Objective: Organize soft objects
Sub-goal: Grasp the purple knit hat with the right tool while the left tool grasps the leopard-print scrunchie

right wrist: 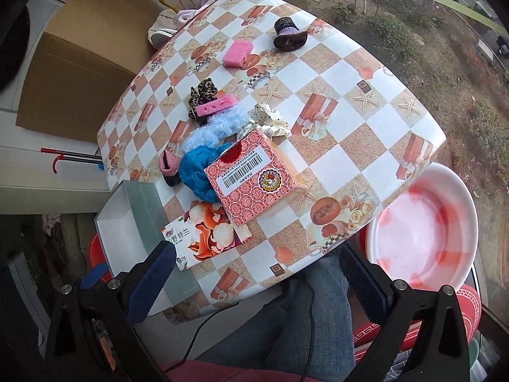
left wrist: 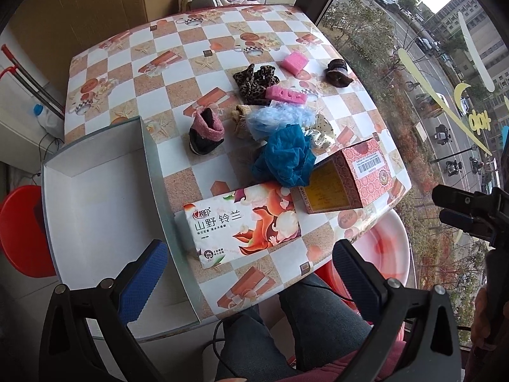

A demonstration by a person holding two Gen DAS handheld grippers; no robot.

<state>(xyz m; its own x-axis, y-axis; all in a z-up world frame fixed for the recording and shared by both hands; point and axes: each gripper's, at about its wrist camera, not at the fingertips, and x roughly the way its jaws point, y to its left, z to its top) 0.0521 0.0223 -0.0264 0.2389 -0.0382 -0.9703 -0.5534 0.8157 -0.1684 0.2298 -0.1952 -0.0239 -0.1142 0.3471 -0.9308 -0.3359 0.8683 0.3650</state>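
Left gripper (left wrist: 245,277) hangs low at 6 o'clock, fingers apart, nothing held; soft stuff like the blue mesh pouf (left wrist: 283,159) sits mid-surface, grey tray (left wrist: 95,191) waiting at 9. Right gripper (right wrist: 254,283): fingers apart too, pouf (right wrist: 197,172) at 11, probably lining up.

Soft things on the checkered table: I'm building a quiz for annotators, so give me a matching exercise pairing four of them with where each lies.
Things:
1. Blue mesh bath puff
2. Pink sponge block
3. Pink-cuffed sock
4. Tissue pack

Places:
A. Nearest the open grey box, left of the pile
B. Far side of the table, near the dark knitted piece
C. Near table edge, in front of the red patterned carton
D. Against the red patterned carton's far-left side

Pairs: 1-D, 2-B, 3-A, 4-C
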